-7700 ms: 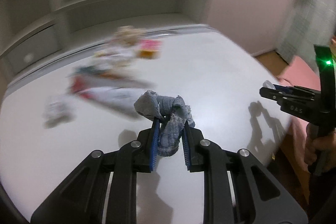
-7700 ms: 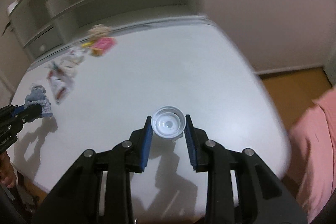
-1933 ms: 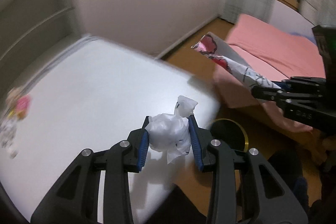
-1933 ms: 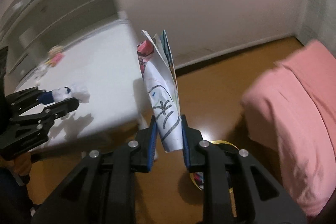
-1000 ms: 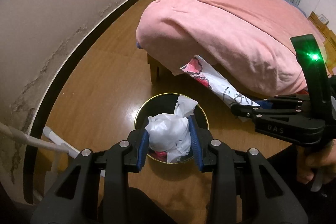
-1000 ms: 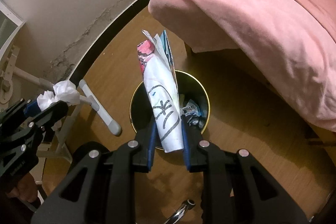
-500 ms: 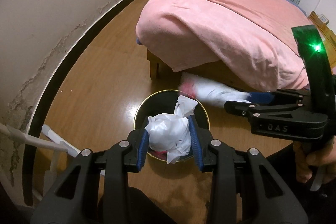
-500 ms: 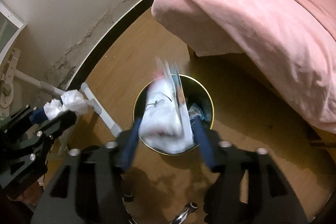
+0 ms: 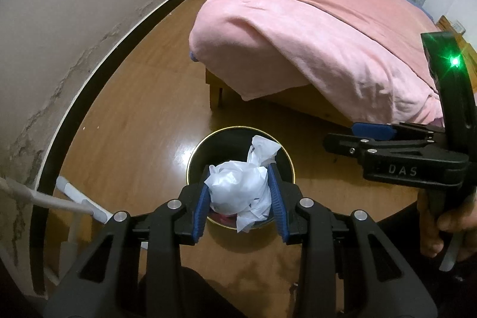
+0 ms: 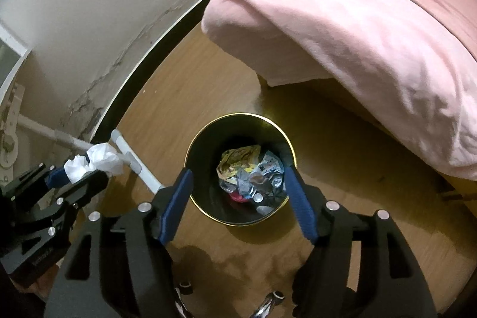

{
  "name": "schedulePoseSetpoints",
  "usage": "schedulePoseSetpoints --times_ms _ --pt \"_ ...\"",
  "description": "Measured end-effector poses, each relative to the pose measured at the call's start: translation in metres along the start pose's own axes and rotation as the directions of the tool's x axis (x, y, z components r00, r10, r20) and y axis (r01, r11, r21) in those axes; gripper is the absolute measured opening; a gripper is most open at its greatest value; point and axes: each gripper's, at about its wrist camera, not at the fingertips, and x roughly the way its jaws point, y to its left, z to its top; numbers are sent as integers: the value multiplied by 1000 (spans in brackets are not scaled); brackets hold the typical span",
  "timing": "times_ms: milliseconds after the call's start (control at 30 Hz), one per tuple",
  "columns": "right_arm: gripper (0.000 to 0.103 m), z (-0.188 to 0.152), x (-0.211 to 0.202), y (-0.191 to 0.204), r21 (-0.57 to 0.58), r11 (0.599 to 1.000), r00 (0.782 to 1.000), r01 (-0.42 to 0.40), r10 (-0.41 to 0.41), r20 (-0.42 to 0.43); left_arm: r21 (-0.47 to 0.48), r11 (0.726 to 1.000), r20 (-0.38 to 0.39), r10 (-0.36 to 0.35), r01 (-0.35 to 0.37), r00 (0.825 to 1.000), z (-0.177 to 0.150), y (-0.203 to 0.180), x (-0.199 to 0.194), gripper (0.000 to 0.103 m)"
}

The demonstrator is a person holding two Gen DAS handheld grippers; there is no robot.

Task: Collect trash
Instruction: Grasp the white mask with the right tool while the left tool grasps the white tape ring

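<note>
Down on the wooden floor (image 10: 342, 169) stands a round black bin (image 10: 208, 145) with a thin gold rim, sitting at the centre of the right wrist view and low centre in the left wrist view. At its bottom lies a heap of crumpled trash (image 10: 250, 172): silvery and yellowish wrappers, something red below them, and a small pale round piece near the lower edge that I cannot identify.

Over the bin hangs the left gripper (image 9: 238, 198), its blue pads pinching a crumpled white bag (image 9: 238, 187); the jaws are easing apart, yet the pads press on both sides of the wad. A loose twist of the bag sticks up toward the upper right. From the right wrist view the same wad shows at the left edge, well off to the side of the bin's mouth.

Spread wide and opening, the right gripper (image 10: 238, 204) has nothing between its blue pads; the bin's mouth shows through the gap. A hand (image 9: 441, 228) grips its handle at the right edge of the left wrist view.

Upper right, a bed under a pink blanket (image 9: 313, 29) overhangs a wooden frame. A pale wall (image 9: 74, 5) with a dark baseboard and cracked, stained paint curves along the left. White tubing (image 10: 134, 163) lies on the floor beside the bin.
</note>
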Motion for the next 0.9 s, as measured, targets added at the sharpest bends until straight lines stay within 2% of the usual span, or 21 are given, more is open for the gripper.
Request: schedulePoseSetpoints --times_ms 33,67,100,133,333,500,600,667,800,900 --pt "66 0 -1 -2 8 1000 1000 3 -3 5 14 1000 2 5 -5 1000 3 -3 1 40" --pt "66 0 -3 -5 22 1000 1000 7 -7 11 23 1000 2 6 -6 1000 5 -5 1 48" --pt "66 0 -5 -7 31 999 1000 8 -9 16 28 1000 3 7 -7 1000 7 -7 0 62" --pt "66 0 -6 -9 38 999 1000 9 -10 21 29 1000 12 10 -11 1000 9 -9 -1 67" --pt "67 0 -10 -16 58 998 999 15 -17 30 51 999 35 14 -16 999 14 -18 -11 70" --pt "73 -1 -15 -9 34 999 999 33 -34 37 59 997 70 46 -50 997 13 -21 -38 83" --pt "77 1 -34 9 -17 999 995 50 -48 82 80 990 128 107 -118 986 10 -21 -76 91" --pt "78 6 -49 24 -50 998 993 46 -40 112 69 986 172 137 -151 976 6 -14 -109 92" --pt "78 13 -88 81 -175 984 984 17 15 180 -12 980 240 195 -198 951 -8 19 -175 93" --pt "78 16 -112 137 -289 957 975 -20 83 205 -120 954 249 298 -276 921 -30 66 -224 93"
